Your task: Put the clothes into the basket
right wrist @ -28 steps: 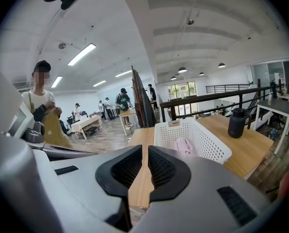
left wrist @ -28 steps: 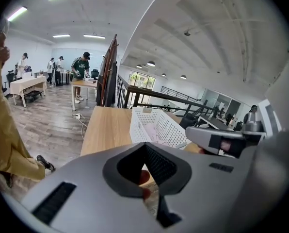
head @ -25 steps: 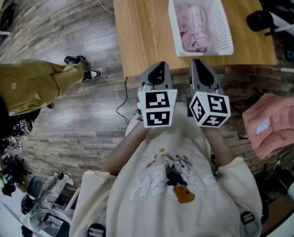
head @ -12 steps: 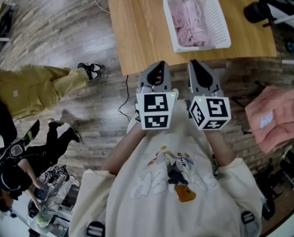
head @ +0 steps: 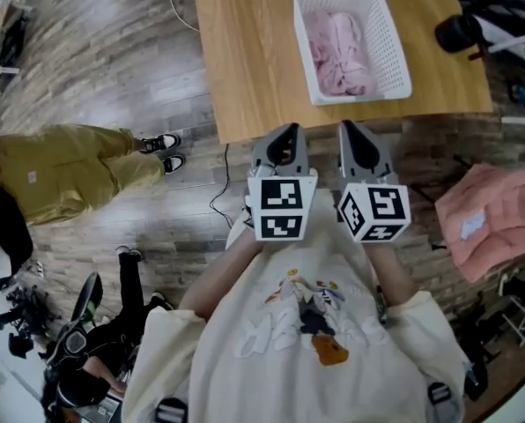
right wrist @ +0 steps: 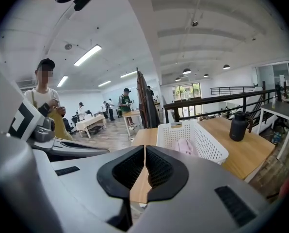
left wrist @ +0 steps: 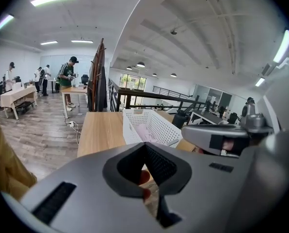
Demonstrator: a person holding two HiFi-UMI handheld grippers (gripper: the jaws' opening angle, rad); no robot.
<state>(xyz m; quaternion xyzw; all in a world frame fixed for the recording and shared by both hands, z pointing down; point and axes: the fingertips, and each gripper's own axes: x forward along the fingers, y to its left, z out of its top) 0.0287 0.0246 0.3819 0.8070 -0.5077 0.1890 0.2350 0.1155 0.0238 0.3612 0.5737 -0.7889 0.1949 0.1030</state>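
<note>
A white basket (head: 395, 51) stands on the wooden table (head: 245, 51) and holds pink clothes (head: 337, 47). Both grippers hover side by side at chest height, just short of the table's near edge. The left gripper (head: 283, 144) is shut with nothing in it, and the right gripper (head: 358, 141) is shut and empty too. In the left gripper view the basket (left wrist: 156, 123) with the pink clothes (left wrist: 145, 131) lies ahead beyond the closed jaws. The right gripper view shows the basket (right wrist: 205, 144) and pink clothes (right wrist: 184, 146) ahead, slightly right.
A salmon-pink cloth (head: 500, 214) lies off the table at the right. A black bottle (head: 459, 33) stands at the table's far right, also the black bottle (right wrist: 237, 125). A person in olive clothes (head: 60, 170) stands on the floor at the left. A cable (head: 218, 192) runs below the table edge.
Both grippers stay shut in about the same place. The people on the floor at the left have shifted position.
</note>
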